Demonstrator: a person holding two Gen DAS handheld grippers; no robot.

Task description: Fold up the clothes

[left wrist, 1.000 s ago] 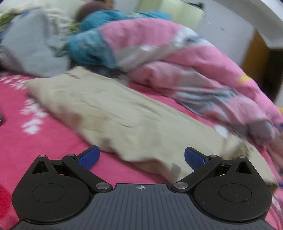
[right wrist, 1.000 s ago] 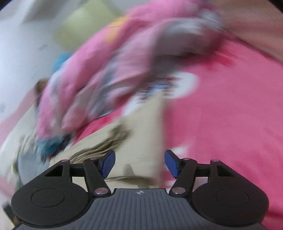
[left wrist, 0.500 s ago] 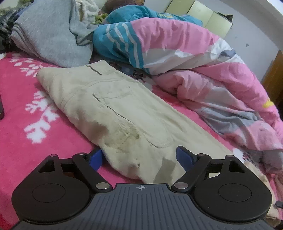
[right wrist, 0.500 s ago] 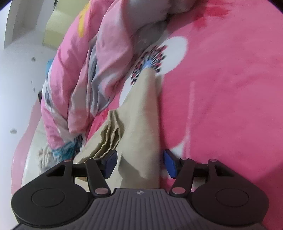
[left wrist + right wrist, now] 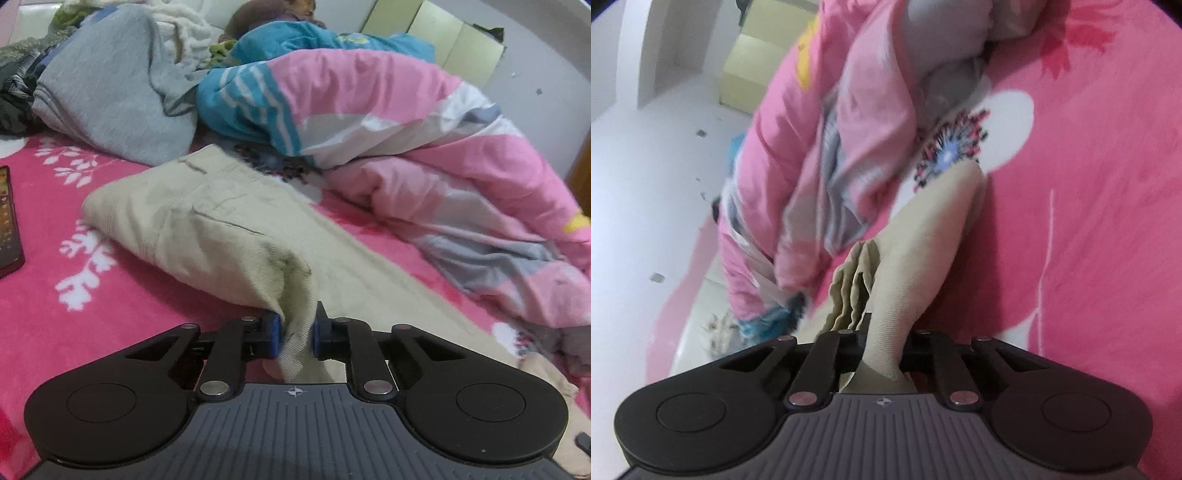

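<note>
- The left gripper has just been closing, and its blue pads now pinch a fold of the beige trousers at the lower middle of the left wrist view; only a narrow gap, filled with cloth, remains between the two fingers.
- The pinched edge rises off the pink blanket into a small peak just above the pads, while the rest of the garment lies flat, running from the middle left of the frame down toward the lower right corner.
- This gripper points forward and somewhat downward across the bed, its black body filling the bottom of the frame.
- The right gripper has likewise just been closing; its fingers stand narrow and clamp a strip of the same beige trousers at the lower middle of the right wrist view. The pads themselves are hidden behind the cloth.
- From the grip the fabric stretches up the frame to a rounded end near a white flower print, with bunched pleats showing just left of the held strip.
- The right gripper also tilts slightly downward, low over the pink blanket.
- A pink striped quilt lies heaped beside the trousers, in the upper right of the left view and the upper middle of the right view.
- A grey garment sits in the upper left of the left view, and a dark remote lies at its left edge.
</note>
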